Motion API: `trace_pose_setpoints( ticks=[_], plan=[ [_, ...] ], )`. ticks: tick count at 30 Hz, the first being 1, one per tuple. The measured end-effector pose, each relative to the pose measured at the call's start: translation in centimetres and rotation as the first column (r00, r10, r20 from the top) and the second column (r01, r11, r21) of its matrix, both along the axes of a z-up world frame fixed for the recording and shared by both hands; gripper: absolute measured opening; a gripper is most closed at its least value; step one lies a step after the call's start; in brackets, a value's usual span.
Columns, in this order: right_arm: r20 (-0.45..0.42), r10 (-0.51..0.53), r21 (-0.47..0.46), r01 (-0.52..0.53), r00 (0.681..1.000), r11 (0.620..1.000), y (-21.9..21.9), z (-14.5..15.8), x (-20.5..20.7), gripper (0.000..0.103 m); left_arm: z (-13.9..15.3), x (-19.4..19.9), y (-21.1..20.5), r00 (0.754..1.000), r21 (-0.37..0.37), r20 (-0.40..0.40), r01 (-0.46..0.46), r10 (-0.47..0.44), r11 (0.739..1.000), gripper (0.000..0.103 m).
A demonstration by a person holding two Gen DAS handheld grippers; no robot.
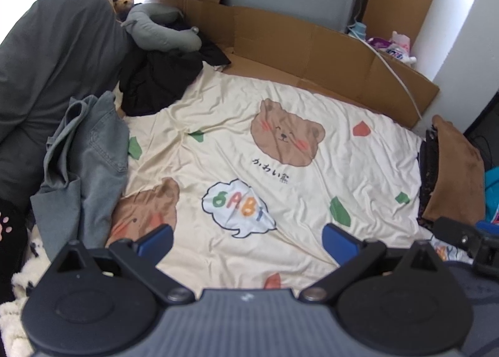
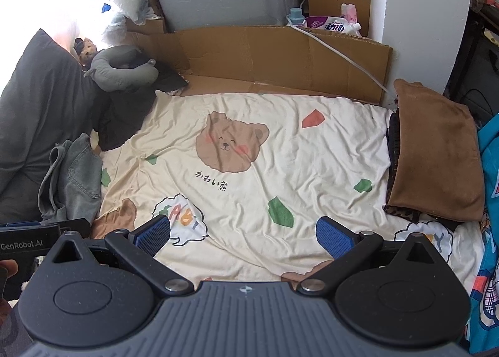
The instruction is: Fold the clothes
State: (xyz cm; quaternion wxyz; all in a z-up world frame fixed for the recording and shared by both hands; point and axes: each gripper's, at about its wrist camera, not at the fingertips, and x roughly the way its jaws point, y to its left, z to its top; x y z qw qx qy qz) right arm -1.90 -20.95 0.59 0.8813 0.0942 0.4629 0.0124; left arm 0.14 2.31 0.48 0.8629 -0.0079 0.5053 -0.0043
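Lying across the middle, wrinkled: cream bear-print sheet [image 2: 280, 145], with cardboard [image 2: 274, 54] standing along the far edge. Hovering low over the near edge, jaws spread wide and gripping nothing: left gripper [image 1: 248, 240] and right gripper [image 2: 243, 233]. Sitting crumpled at the left, touching the sheet: grey-blue jeans [image 1: 84, 170], beside a black garment [image 1: 156, 82]. Resting folded at the right: brown cloth [image 2: 436, 157].

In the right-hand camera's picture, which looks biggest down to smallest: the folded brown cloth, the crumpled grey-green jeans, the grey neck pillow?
As they look in that view:
1. Folded brown cloth
2. Crumpled grey-green jeans
3. Grey neck pillow

The pillow lies farther from the camera, so its true size against the jeans is unsure.
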Motion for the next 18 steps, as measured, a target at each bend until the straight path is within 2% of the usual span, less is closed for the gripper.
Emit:
trace_pose_setpoints(
  ticks=[9, 12, 15, 18],
  plan=[
    [0.006, 0.006, -0.003, -0.006, 1.0, 1.0, 0.3, 0.1, 0.1, 0.103, 0.2, -0.1, -0.5, 1.0, 0.004, 0.013, 0.014, -0.014, 1.0, 0.102],
    [0.005, 0.012, -0.003, -0.012, 1.0, 1.0, 0.6, 0.0, 0.1, 0.103, 0.0, -0.1, 0.0, 1.0, -0.031, -0.006, 0.005, -0.005, 1.0, 0.102],
    [0.007, 0.015, 0.005, -0.015, 1.0, 1.0, 0.7, 0.1, 0.2, 0.103, 0.2, -0.2, 0.0, 1.0, -0.009, 0.001, 0.026, -0.026, 1.0, 0.101],
    [0.009, 0.013, 0.017, -0.014, 1.0, 1.0, 0.9, 0.0, 0.2, 0.103, 0.4, 0.1, 1.5, 1.0, -0.047, 0.01, 0.003, -0.002, 0.999, 0.103]
  ],
)
